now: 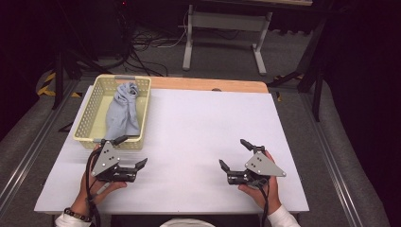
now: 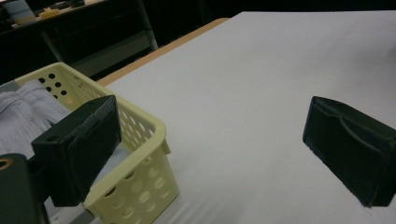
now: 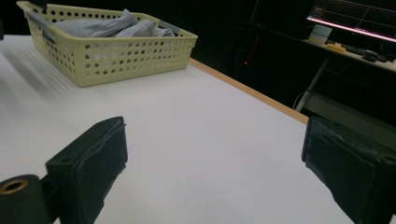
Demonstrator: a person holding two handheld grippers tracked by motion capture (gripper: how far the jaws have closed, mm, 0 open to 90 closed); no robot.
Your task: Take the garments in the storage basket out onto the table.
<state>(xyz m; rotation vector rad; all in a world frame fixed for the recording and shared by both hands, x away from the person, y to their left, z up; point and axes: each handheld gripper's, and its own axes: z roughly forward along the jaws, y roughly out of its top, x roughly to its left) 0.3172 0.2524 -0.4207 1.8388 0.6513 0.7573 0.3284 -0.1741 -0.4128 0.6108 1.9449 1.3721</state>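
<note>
A pale yellow perforated basket stands at the table's back left, with a grey-blue cloth bunched inside it. The basket and cloth appear close by in the left gripper view; farther off in the right gripper view sit the same basket and cloth. My left gripper is held open just in front of the basket's near edge, nothing between its jaws. Near the table's front right, my right gripper is open and empty over bare white surface.
The white table top stretches between the grippers, with a wooden strip along its far edge. Beyond it stand a white table frame and cables on the floor. Dark curtains close in the sides.
</note>
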